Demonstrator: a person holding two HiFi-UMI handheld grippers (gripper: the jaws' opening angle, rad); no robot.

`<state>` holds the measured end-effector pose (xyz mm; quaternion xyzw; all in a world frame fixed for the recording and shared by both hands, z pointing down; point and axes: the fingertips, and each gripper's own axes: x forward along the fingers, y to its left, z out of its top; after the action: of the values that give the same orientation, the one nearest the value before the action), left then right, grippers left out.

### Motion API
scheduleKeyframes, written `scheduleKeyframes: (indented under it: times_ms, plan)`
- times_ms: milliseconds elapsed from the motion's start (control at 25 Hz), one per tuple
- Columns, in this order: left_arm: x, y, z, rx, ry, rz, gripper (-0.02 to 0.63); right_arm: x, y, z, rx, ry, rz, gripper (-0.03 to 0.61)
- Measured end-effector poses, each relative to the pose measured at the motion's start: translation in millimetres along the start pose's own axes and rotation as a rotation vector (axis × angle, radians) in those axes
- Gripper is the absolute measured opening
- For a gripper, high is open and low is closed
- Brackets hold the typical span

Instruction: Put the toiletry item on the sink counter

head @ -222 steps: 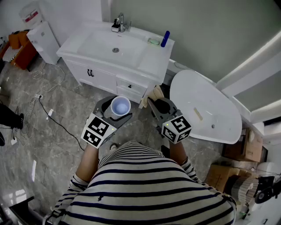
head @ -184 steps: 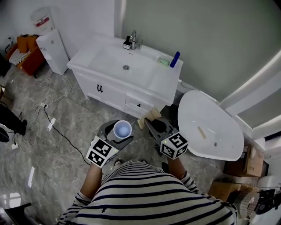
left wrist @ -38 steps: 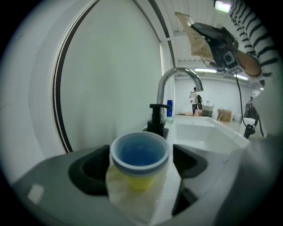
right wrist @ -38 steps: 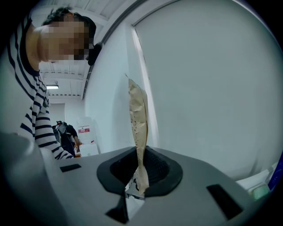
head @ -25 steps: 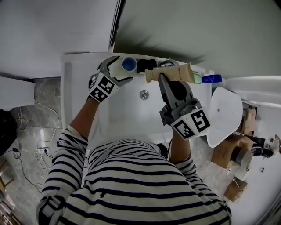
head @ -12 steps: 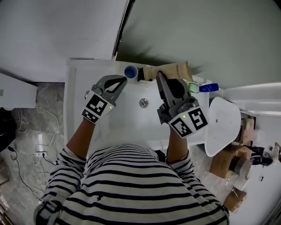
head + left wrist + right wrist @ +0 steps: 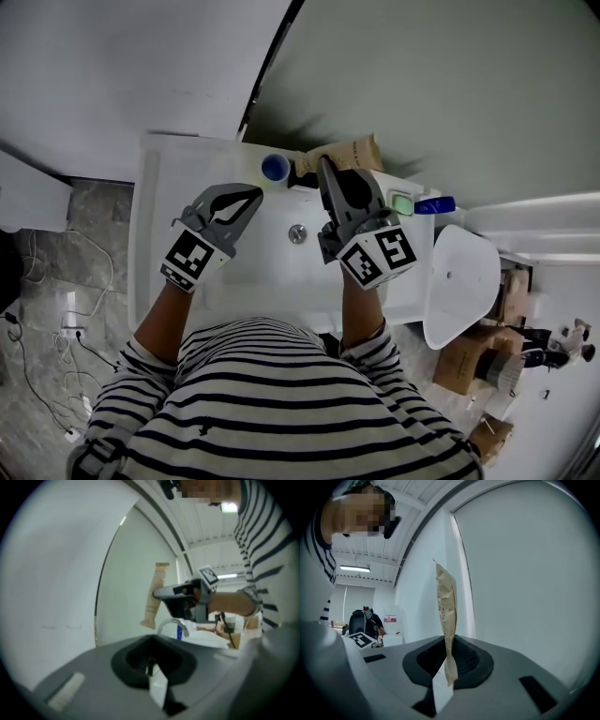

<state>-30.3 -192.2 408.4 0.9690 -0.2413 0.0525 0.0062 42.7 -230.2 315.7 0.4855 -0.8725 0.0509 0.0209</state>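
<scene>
**Tube is up in the air over the back of the sink, not on the counter yet**

Tube (image 7: 342, 153) is the tan, crinkly kind, and the right gripper (image 7: 325, 165) has it pinched by one end. In the right gripper view the jaws are squeezed on the flat lower end, and the rest stands up edge-on in front of the green-grey wall. From the left gripper view it pokes up above the curved faucet (image 7: 172, 624), clear of the sink counter (image 7: 155, 206).

The left gripper (image 7: 253, 192) is out over the left part of the basin. Its jaws have just snapped together with nothing between them.

A small cup (image 7: 274, 168) with a blue inside stands on the far rim of the counter. It's just beyond the left gripper's tip and just left of the tube.

Other stuff around:
- the drain (image 7: 297, 233) sits in the middle of the basin, between the two grippers and a bit nearer to the person
- a green soap dish (image 7: 402, 203) and a blue bottle (image 7: 434, 204) are on the right end of the counter; the bottle looks to be lying on its side
- a white toilet lid (image 7: 459, 281) is further right, past the counter

The person holding both grippers wears a striped shirt and stands right up against the near edge of the sink.
</scene>
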Motion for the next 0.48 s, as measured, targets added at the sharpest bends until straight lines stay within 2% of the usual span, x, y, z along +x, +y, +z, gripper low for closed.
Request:
scheduleKeyframes:
  times_ms: [480]
  plan:
    - [-13,20,-11,-0.035,-0.013,0.031,0.006,51,-21,-83,0.042,0.142,-0.043,0.037]
